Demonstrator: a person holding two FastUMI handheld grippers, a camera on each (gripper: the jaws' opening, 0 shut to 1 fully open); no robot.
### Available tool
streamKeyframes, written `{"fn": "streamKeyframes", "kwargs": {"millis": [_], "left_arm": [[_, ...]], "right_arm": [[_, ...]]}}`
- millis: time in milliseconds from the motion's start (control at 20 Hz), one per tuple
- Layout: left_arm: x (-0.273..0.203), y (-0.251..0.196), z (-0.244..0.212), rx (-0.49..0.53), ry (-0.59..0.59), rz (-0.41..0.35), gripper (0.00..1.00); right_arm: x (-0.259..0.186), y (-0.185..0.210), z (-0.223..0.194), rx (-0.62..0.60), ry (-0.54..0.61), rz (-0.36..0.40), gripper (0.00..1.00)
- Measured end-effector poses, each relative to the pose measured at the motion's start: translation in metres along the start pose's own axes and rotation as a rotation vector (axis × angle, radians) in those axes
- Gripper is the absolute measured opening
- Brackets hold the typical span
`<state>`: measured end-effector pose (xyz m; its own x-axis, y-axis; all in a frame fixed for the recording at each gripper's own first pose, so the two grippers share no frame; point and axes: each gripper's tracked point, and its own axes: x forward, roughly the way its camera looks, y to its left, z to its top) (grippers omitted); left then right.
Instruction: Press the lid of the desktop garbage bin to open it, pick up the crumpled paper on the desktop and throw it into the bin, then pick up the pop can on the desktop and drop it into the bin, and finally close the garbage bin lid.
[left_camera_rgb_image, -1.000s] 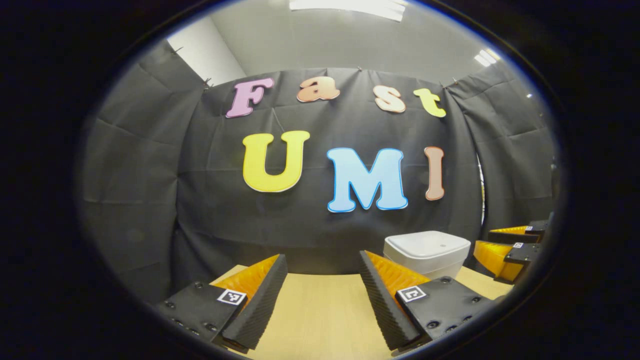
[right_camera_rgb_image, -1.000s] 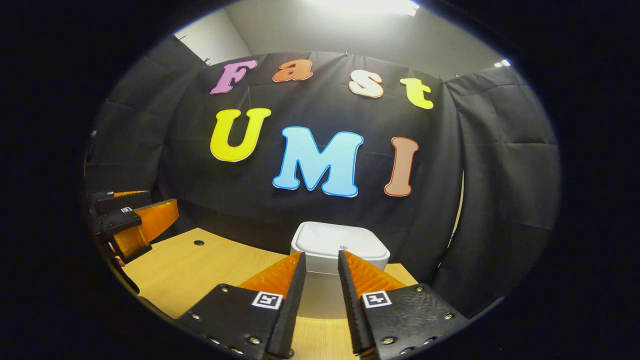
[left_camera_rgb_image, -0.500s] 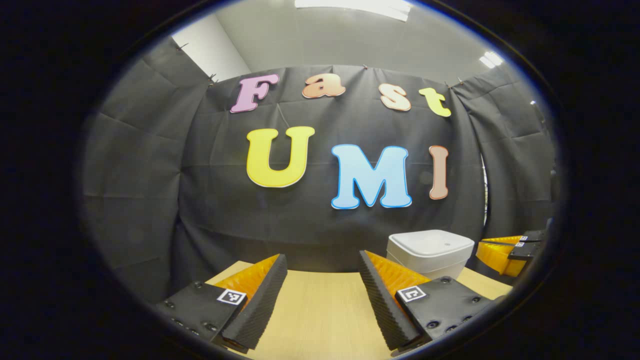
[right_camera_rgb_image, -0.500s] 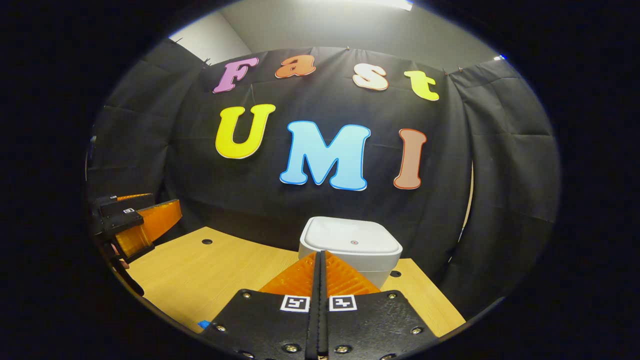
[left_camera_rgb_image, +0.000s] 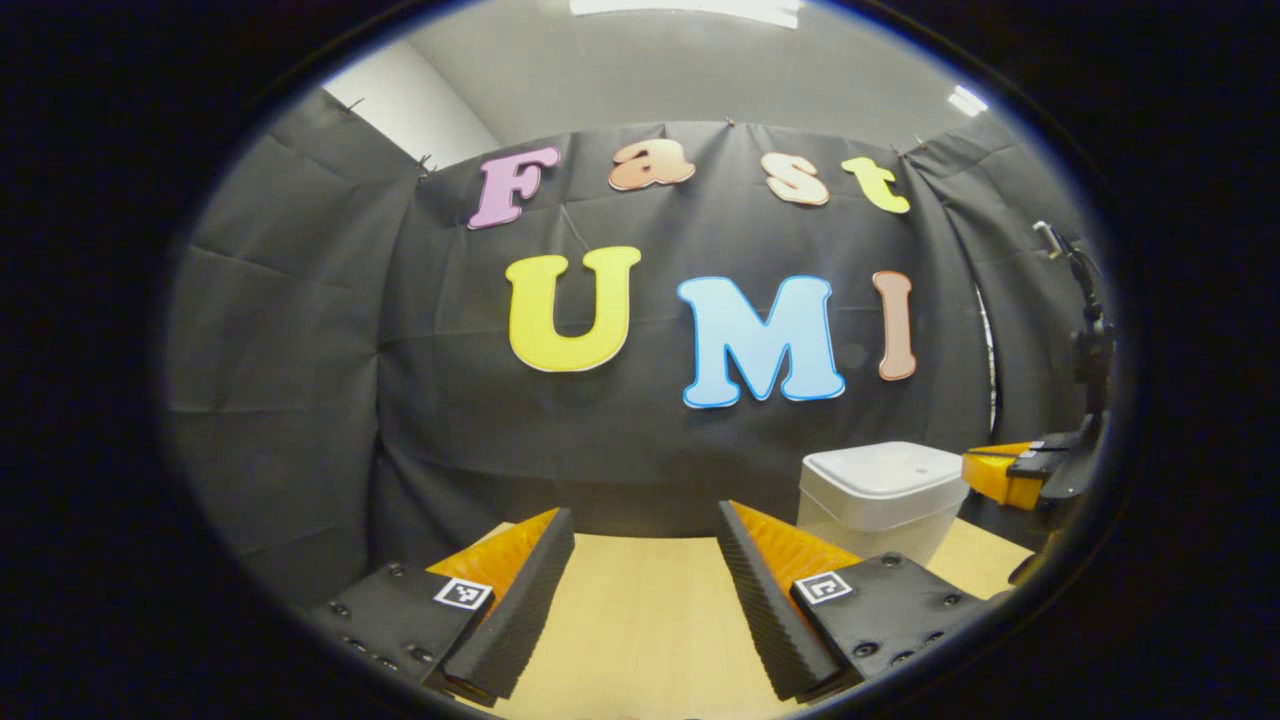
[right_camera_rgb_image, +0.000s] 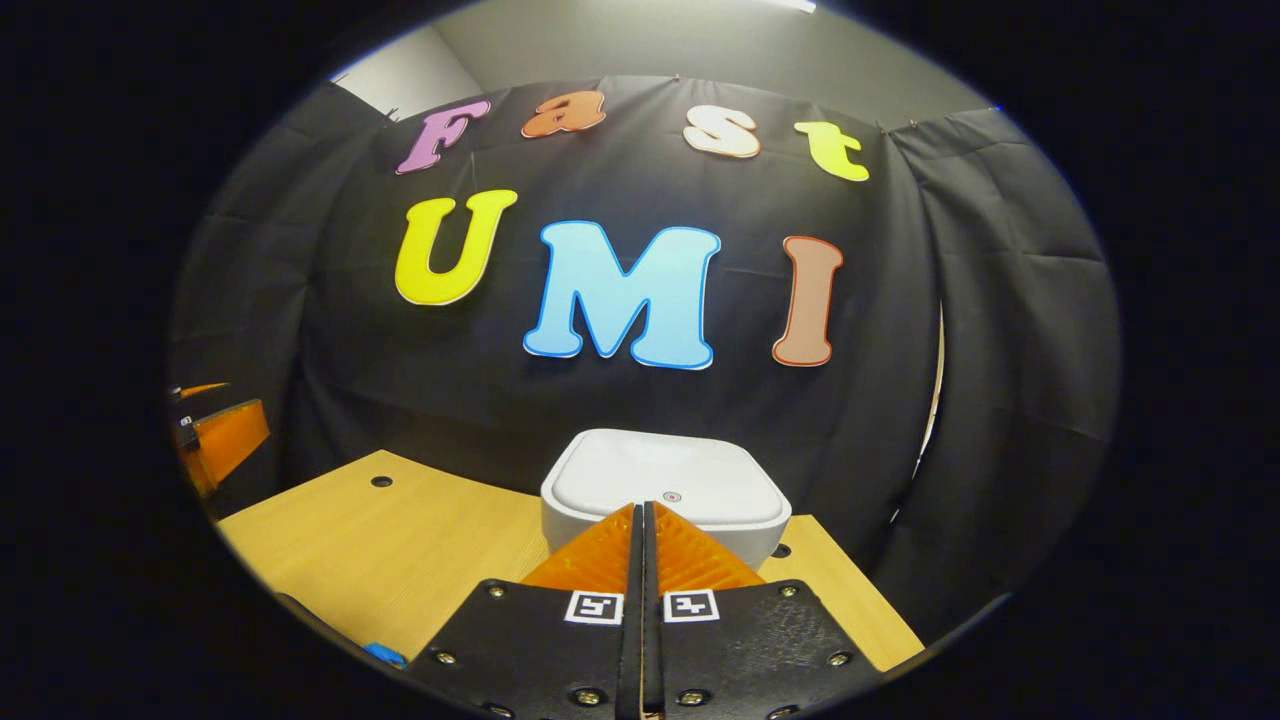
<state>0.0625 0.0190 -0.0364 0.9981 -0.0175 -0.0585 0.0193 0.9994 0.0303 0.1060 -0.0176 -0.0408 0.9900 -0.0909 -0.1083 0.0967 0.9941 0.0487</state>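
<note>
1. The big light wooden desk had a smooth top with a small round hole in it. It ran under both claws, and its bare wood also lay between the left claw's fingers in the left gripper view.

2. The white plastic bin with rounded corners sat at the back of the desk, close to the black cloth wall. Its flat lid was down, with a tiny red dot near the front edge. In the left gripper view the bin stood off to the right.

3. The right claw was pressed together, with nothing between its ridged fingers. A second ago those fingers were apart. The bin also looked bigger and nearer than it did then. I think this claw was made into one blunt tip so it could push the lid, so the first step looked about to begin.

4. The left claw was spread wide and held nothing. It looked the same as a second ago, so I think it was just waiting.

5. The paper ball and the can were not where I could point to them. A tiny blue bit lay at the desk's near edge; I could not tell what it was.
</note>
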Motion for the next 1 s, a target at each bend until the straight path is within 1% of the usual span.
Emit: {"fn": "streamKeyframes", "kwargs": {"millis": [50,250,300,350,400,600,650,700,850,1000], "left_arm": [[-0.001,0.0,-0.001,-0.004,0.003,0.0,0.94],[0.001,-0.002,-0.008,-0.019,0.027,-0.005,0.94],[0.001,-0.002,-0.009,-0.024,0.032,-0.009,0.96],[0.001,-0.003,-0.007,-0.026,0.034,-0.011,0.92],[0.0,-0.002,-0.009,-0.028,0.035,-0.013,0.94],[-0.001,0.0,-0.015,-0.031,0.046,-0.013,0.96],[-0.002,0.0,-0.017,-0.036,0.05,-0.01,0.94],[-0.002,0.001,-0.019,-0.041,0.053,-0.006,0.96],[-0.003,0.002,-0.025,-0.05,0.07,0.003,0.96],[-0.003,0.002,-0.025,-0.056,0.071,0.011,0.94]], "right_arm": [[0.007,-0.002,-0.002,0.008,0.004,-0.005,0.01],[0.033,-0.01,-0.005,0.022,0.023,-0.019,0.01],[0.038,-0.012,-0.005,0.022,0.022,-0.023,0.01],[0.043,-0.013,-0.007,0.022,0.027,-0.026,0.01],[0.047,-0.014,-0.008,0.025,0.031,-0.029,0.01],[0.06,-0.018,-0.013,0.045,0.054,-0.037,0.01],[0.062,-0.019,-0.018,0.047,0.067,-0.036,0.01],[0.063,-0.019,-0.016,0.051,0.061,-0.034,0.01],[0.065,-0.018,-0.018,0.066,0.076,-0.012,0.01],[0.067,-0.018,-0.023,0.074,0.085,0.015,0.01]]}}
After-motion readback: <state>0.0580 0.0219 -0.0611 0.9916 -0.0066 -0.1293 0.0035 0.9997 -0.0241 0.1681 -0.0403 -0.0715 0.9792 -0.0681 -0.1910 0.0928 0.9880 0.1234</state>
